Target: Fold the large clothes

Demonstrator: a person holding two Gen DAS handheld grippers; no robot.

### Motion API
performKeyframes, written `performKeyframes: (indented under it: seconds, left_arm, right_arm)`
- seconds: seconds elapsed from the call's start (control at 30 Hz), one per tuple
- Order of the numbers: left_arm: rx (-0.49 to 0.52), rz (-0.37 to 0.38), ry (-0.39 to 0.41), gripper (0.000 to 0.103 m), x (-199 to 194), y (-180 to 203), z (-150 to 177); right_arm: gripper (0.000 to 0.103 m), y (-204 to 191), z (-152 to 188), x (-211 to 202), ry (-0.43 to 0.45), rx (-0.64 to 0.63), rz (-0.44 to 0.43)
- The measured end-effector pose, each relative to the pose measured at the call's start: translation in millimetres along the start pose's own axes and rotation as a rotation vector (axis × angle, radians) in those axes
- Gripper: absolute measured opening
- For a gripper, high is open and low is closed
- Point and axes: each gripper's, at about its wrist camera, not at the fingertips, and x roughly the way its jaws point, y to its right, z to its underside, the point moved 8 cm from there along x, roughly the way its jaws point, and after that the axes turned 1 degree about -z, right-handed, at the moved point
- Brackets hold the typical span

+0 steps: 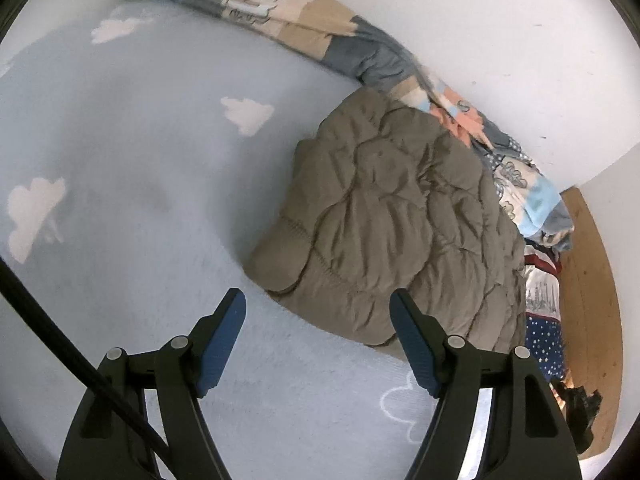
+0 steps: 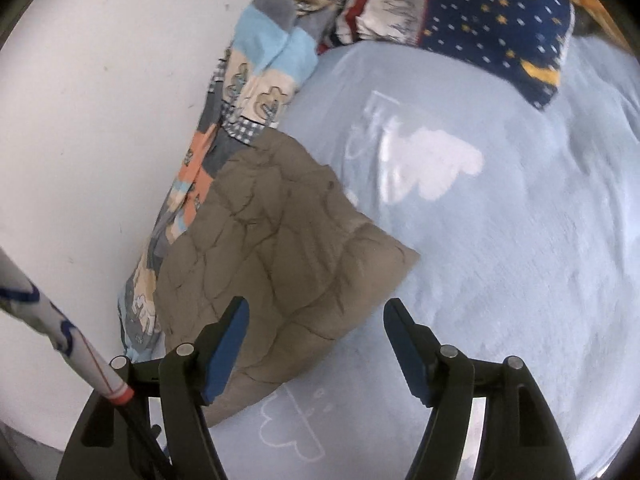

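One folded quilted jacket (image 1: 392, 216) on the bed (image 1: 140, 160); two tools, left tool (image 1: 318, 300) and right tool (image 2: 316, 310), both wide open, empty.

Soft, even daylight fills both views, bright and faintly hazy, with only faint shadows. The fisheye bends everything toward dark rounded corners. Motion blur smears the bed sheet (image 2: 520, 240) in the right view.

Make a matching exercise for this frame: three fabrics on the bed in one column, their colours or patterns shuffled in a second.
Things:
1. quilted jacket
2. bed sheet
3. pillow

Descriptions:
A. navy with small stars
B. plain grey-brown, folded into a block
C. pale blue with white clouds

Pairs: 1-B, 2-C, 3-A
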Motion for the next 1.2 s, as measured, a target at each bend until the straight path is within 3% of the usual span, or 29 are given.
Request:
performKeyframes:
  seconds: [0.53, 0.8, 1.1, 1.2]
  left_arm:
    - [-0.242, 0.051, -0.043, 0.073, 46, -22, -3]
    - [-0.276, 0.069, -0.008, 0.073, 51, -24, -6]
    - [-0.314, 0.091, 0.036, 0.074, 62, -32, -8]
    - [-0.305, 0.099, 0.066, 0.079, 66, -30, -10]
  right_arm:
    - [0.078, 36, -12, 32, -0.058, 0.117, 0.021]
    - [0.082, 53, -14, 52, -0.043, 0.252, -0.038]
    - [0.083, 56, -14, 81, -0.026, 0.26, -0.041]
    - [0.083, 59, -19, 87, -0.006, 0.275, -0.06]
